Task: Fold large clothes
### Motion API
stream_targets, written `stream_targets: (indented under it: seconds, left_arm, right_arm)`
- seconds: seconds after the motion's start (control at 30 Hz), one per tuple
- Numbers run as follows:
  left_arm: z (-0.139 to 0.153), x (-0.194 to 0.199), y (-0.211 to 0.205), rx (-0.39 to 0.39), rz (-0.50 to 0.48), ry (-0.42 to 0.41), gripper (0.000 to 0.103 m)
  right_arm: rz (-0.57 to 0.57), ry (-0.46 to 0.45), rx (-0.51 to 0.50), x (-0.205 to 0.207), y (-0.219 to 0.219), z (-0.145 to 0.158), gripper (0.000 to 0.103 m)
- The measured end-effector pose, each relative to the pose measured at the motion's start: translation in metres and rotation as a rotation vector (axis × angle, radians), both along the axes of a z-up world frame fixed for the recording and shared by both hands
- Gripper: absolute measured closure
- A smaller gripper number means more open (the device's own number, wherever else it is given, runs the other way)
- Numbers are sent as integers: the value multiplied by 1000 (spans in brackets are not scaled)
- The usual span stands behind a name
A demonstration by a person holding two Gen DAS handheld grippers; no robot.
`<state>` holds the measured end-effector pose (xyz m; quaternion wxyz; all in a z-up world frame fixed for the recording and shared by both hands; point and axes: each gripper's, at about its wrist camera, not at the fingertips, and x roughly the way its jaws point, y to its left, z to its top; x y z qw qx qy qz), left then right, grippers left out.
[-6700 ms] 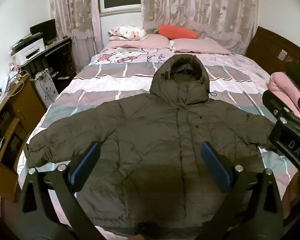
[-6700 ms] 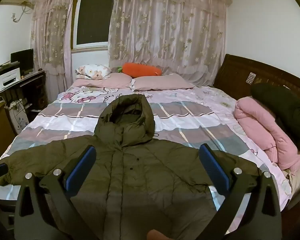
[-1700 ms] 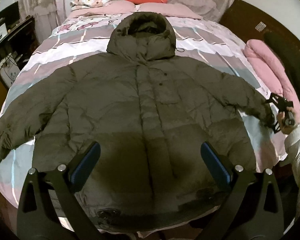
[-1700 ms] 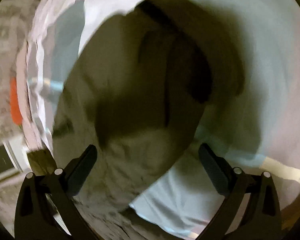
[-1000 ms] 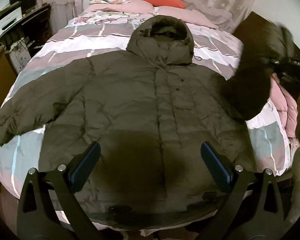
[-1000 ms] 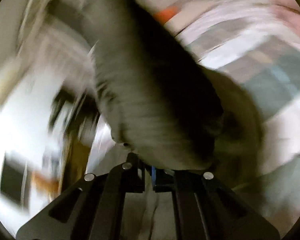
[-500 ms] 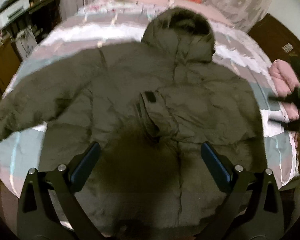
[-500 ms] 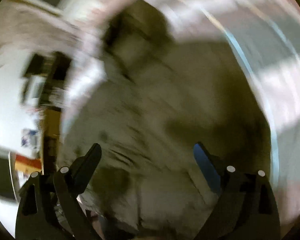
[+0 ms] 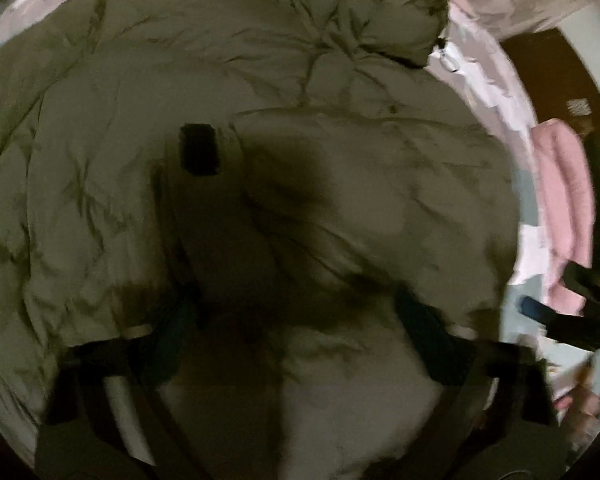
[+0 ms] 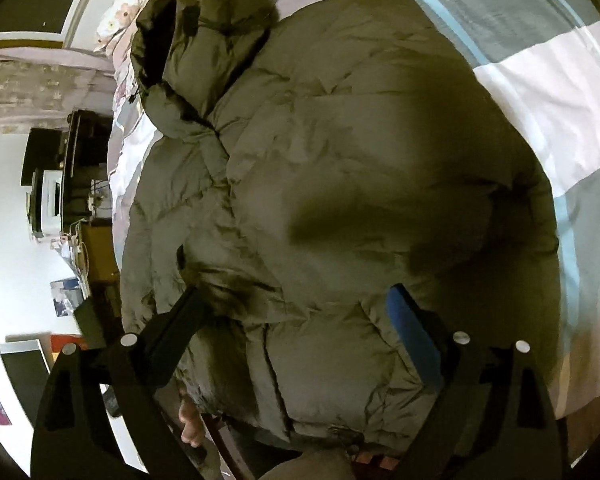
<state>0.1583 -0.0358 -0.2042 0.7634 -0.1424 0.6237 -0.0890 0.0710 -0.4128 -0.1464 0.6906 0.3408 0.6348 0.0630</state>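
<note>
An olive-green hooded puffer jacket (image 9: pixel 340 184) lies front up on the bed, hood (image 10: pixel 204 32) toward the pillows. One sleeve is folded across the chest, and its cuff with a black tab (image 9: pixel 200 152) rests near the middle. My left gripper (image 9: pixel 296 324) points steeply down, close over the jacket's lower front. Its jaws are closing with puffy fabric between the fingers, and the blurred picture shows no pad pressing. My right gripper (image 10: pixel 300 316) hangs open over the lower side of the jacket (image 10: pixel 340 200), holding nothing. It also shows at the right edge of the left wrist view.
The striped bed sheet (image 10: pixel 540 80) shows beyond the jacket. A rolled pink quilt (image 9: pixel 560 200) lies by the dark wooden headboard (image 9: pixel 540 72). A desk with a white printer (image 10: pixel 48 200) stands past the bed's far side. Part of a person's hand or foot (image 10: pixel 190 420) is at the bed edge.
The right gripper carried the sleeve over the jacket, opened and let it go, so the sleeve now lies folded across the front. The left gripper dropped close to the jacket.
</note>
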Motion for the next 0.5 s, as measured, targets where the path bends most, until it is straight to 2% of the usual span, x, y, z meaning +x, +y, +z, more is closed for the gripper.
stream_targets:
  seconds: [0.03,0.1,0.17,0.3,0.33,0.4,0.5]
  left_arm:
    - [-6,5,-3,54,-16,-3,64]
    - [-6,15,-1,39,-28,-28,65]
    - [-3,28,5,31,6,-59,66]
    - [10,56,-4,64,9,-118,66]
    - [12,60,-10,73,-10,-123,66]
    - [15,63,-18,85,-26,-117,57]
    - [29,49,-19,101,-11,-182,53]
  right_arm:
    - [-2,2,1,1,1,-1,10]
    - [-1,11,2,0,1,-2,10]
    - [17,14,-18,3,5,-5,10]
    - [24,-25,-89,13,9,-6,10]
    - [20,-35,-99,15,9,-6,10]
    - [12,-56,-127,18,8,-6,10]
    - [25,-104,-219,21,12,-6,10]
